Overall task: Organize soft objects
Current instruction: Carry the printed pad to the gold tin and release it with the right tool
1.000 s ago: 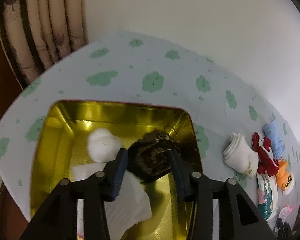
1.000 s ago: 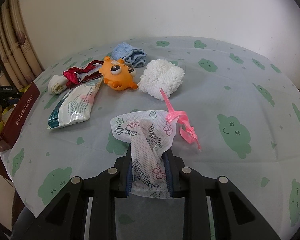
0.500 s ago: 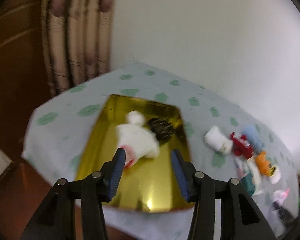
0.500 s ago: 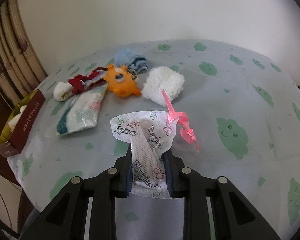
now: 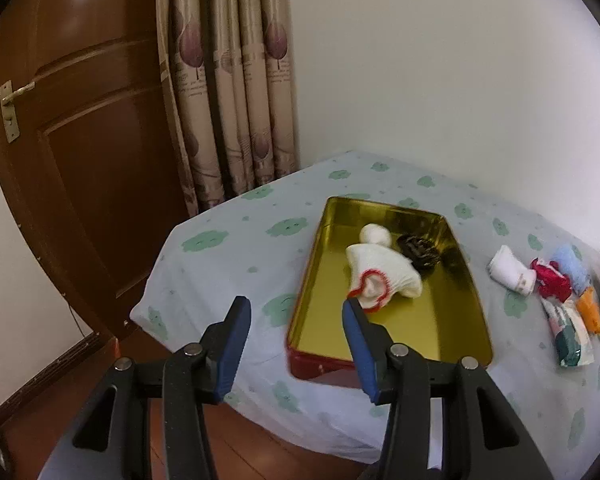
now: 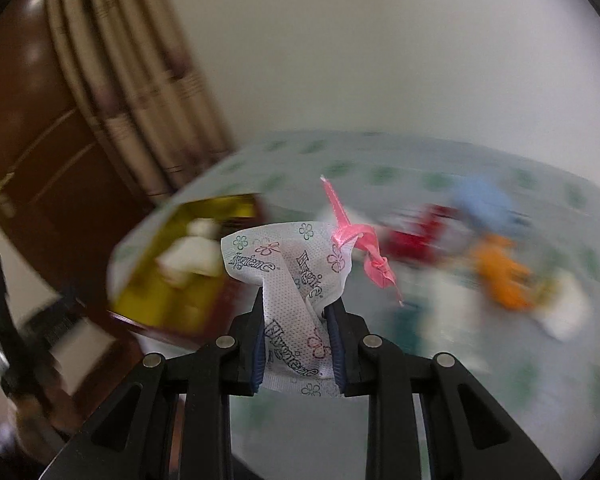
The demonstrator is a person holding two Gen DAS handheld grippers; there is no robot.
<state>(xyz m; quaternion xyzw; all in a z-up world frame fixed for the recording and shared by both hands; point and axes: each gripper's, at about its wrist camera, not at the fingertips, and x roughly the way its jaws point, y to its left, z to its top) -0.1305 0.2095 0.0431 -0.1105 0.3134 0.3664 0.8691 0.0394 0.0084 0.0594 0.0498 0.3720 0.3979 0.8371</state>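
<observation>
A gold tin tray (image 5: 452,332) lies on the cloud-print tablecloth; it holds a white ball (image 5: 375,235), a white sock with red trim (image 5: 384,276) and a dark brown bundle (image 5: 418,249). My left gripper (image 5: 296,312) is open and empty, back from the tray's near left corner. My right gripper (image 6: 296,312) is shut on a white "Hygiene" pouch (image 6: 296,280) with a pink ribbon (image 6: 360,240), held in the air. The tray (image 6: 204,276) shows blurred at its left.
Right of the tray lie a white sock (image 5: 512,272), a red cloth (image 5: 552,282), a blue cloth (image 5: 572,264), an orange toy (image 5: 590,308) and a tissue pack (image 5: 568,336). A brown door (image 5: 80,152) and curtains (image 5: 228,80) stand at the left.
My left gripper let go of the dark bundle in the tray and pulled back and up, open. My right gripper lifted the pouch and swings left toward the tray; its view is blurred.
</observation>
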